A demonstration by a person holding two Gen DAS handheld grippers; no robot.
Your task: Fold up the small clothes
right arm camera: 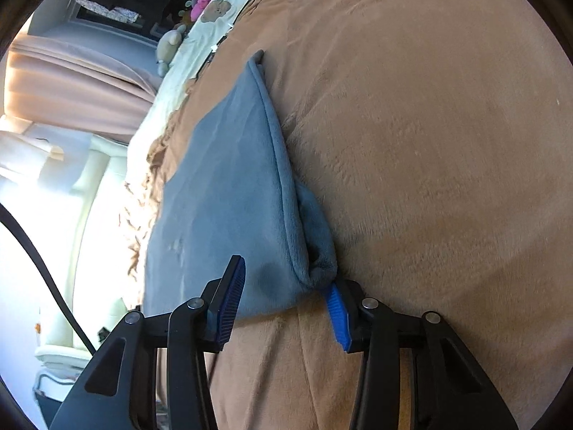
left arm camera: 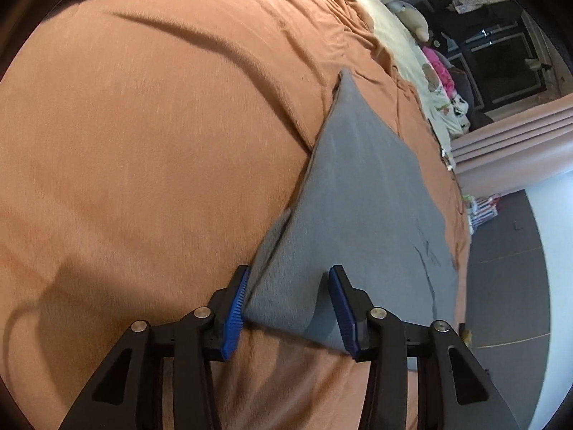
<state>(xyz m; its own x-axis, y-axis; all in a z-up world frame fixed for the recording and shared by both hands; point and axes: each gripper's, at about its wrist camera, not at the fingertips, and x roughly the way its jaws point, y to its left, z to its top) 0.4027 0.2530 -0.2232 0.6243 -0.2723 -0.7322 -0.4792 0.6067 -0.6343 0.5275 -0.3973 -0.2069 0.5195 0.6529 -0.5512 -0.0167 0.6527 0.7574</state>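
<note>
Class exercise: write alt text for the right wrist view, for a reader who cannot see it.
A black right gripper with blue ribbed pads straddles the near corner of a grey-blue plush garment lying on a brown fleece blanket; its jaws stand apart with the cloth between them. A cream patterned quilt and pink curtains lie beyond.

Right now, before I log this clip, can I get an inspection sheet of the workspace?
Surface: orange-brown blanket spread over a bed, soft and lightly creased.
Job's things: one grey-blue garment lying on the blanket, near corners between both sets of jaws.
Clutter: soft toys and pink fabric on the cream bedding beyond.
Grippers: left hand-held gripper and right hand-held gripper each straddle a garment corner; jaws partly open, not clamped.
Cables: a black cable hangs at the left of the right wrist view.
Surroundings: pink curtains, dark window, grey floor.
</note>
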